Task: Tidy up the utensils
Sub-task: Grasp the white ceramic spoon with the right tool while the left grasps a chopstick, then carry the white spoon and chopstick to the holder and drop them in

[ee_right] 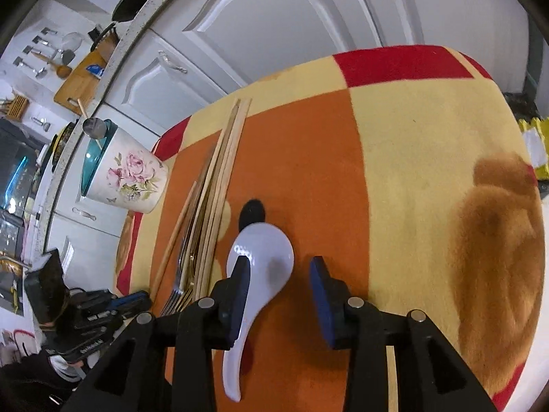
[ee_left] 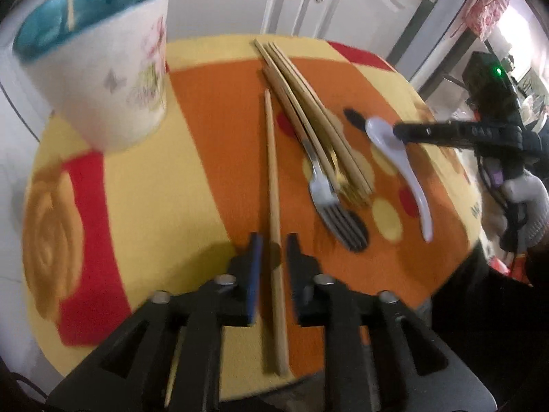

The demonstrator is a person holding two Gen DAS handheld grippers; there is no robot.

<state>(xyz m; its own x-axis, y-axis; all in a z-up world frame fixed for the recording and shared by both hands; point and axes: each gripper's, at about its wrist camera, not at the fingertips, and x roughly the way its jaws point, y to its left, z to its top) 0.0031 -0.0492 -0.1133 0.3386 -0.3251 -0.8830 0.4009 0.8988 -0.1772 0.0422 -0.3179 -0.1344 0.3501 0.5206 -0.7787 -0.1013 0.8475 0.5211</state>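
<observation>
Left wrist view: the left hand-held gripper (ee_left: 274, 250) is released, jaws astride a lone chopstick (ee_left: 273, 185) lying on the mat (ee_left: 137, 185), not pinching it. Forks (ee_left: 329, 192) and more chopsticks (ee_left: 302, 103) lie beside it; the cup (ee_left: 103, 79) stands behind.

Right wrist view: the right hand-held gripper (ee_right: 279, 274) is released over the white spoon (ee_right: 264, 250), one pad touching its bowl.

1. We see a table covered by a yellow, orange and red cloth (ee_left: 212, 130).
2. On it stand a floral holder (ee_left: 113, 79), a lone chopstick (ee_left: 274, 226), a chopstick bundle (ee_left: 308, 103), a silver fork (ee_left: 329, 202) and a white spoon (ee_left: 405, 168).
</observation>
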